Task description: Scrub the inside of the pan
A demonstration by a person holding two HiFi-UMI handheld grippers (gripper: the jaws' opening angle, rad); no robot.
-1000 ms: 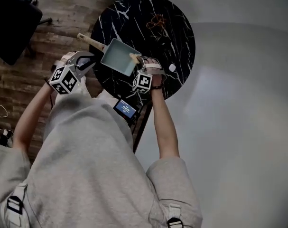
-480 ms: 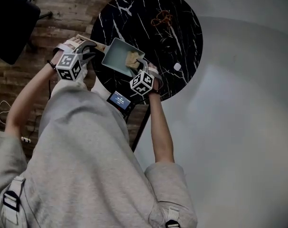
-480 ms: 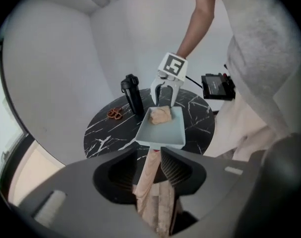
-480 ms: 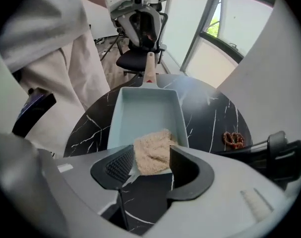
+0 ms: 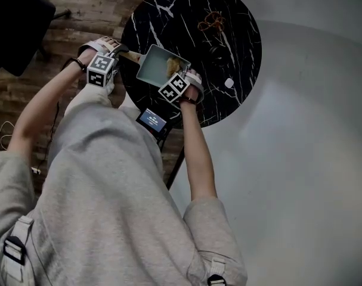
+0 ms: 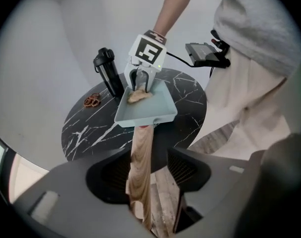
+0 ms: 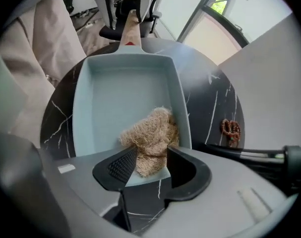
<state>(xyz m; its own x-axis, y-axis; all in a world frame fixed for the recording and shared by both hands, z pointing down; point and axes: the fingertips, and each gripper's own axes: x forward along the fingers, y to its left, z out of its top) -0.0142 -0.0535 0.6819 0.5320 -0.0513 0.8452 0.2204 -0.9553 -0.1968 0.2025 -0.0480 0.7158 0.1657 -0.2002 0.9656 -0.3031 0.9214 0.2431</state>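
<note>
bottle (image 6: 106, 72) is standing on marble table (image 6: 86, 130) | brown beaded loop (image 6: 92, 101) is lying just beside it | small screen (image 5: 152, 121) is glowing

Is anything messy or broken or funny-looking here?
Nothing is spilled or broken. The only odd bit is that the pan sits right at the edge of the table, with its handle sticking out over the floor. The scrubber lies inside the pan.

— What changed?
— The left gripper (image 6: 149, 168) went toward 1 o'clock; the wooden handle (image 6: 142, 148) of the pale blue rectangular pan (image 7: 120, 90) now runs between its opening jaws.
— And the right gripper (image 7: 150, 160)?
— It loosened the tan fibre scrubber (image 7: 152, 133), which now lies spread in the pan between its closing jaws.
</note>
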